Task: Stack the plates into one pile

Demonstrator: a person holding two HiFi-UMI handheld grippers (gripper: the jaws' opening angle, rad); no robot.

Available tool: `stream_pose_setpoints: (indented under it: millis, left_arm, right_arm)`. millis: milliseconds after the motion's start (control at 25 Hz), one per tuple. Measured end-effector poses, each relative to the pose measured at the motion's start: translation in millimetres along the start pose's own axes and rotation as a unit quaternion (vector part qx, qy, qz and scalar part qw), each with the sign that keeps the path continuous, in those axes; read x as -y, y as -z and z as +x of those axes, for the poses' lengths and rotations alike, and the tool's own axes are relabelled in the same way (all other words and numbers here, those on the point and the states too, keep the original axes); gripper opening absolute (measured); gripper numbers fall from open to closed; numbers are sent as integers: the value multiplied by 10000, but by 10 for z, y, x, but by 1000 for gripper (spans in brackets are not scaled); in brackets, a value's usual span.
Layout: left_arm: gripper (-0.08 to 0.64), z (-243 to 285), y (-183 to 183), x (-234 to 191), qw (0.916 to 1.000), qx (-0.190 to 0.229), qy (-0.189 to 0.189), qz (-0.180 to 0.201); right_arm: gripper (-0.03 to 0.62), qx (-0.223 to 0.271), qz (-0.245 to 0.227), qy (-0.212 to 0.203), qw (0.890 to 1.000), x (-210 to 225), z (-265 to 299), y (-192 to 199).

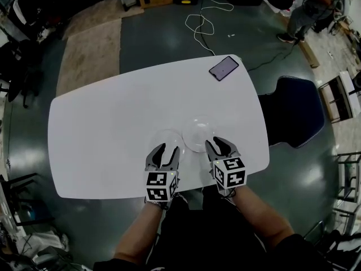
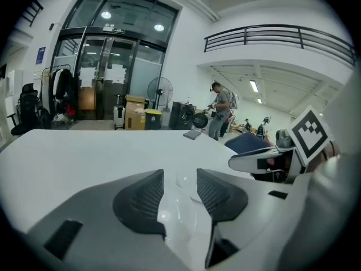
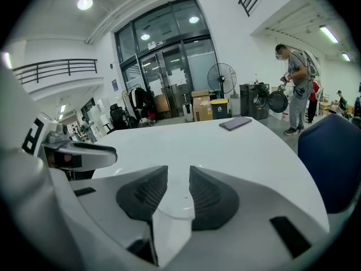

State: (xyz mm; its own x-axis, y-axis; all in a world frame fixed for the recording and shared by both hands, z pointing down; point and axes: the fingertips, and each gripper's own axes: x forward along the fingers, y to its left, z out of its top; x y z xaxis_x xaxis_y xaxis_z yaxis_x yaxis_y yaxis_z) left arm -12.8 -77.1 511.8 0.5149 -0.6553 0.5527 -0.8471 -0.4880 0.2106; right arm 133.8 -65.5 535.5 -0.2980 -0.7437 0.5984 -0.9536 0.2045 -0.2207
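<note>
Two clear plates lie side by side near the front edge of the white table point(image 1: 96, 145): a left plate point(image 1: 163, 136) and a right plate point(image 1: 198, 130). They look close together; whether they overlap I cannot tell. My left gripper point(image 1: 167, 149) hovers at the left plate's near rim, open. In the left gripper view that plate point(image 2: 176, 210) shows low between the parted pads of the left gripper point(image 2: 180, 176), untouched. My right gripper point(image 1: 218, 143) sits at the right plate's near right rim, open. In the right gripper view the plate's rim point(image 3: 176, 210) curves below the gap of the right gripper point(image 3: 179, 174).
A dark phone point(image 1: 224, 68) lies at the table's far right corner. A blue chair point(image 1: 293, 113) stands by the right edge. A white cable point(image 1: 204, 19) trails on the floor beyond, where a person point(image 1: 309, 9) stands. Boxes and a fan stand by the glass doors.
</note>
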Motion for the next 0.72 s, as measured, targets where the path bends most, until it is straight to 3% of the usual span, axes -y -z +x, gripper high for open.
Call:
stream_pose_setpoints:
  millis: [440, 720]
  left_arm:
    - [184, 329, 54, 775, 9973, -206, 467, 533]
    - [184, 564, 292, 945, 9963, -511, 378, 582]
  right_arm:
    - [135, 30, -98, -3, 9999, 468, 1, -183]
    - [135, -120, -184, -147, 9997, 659, 96, -191]
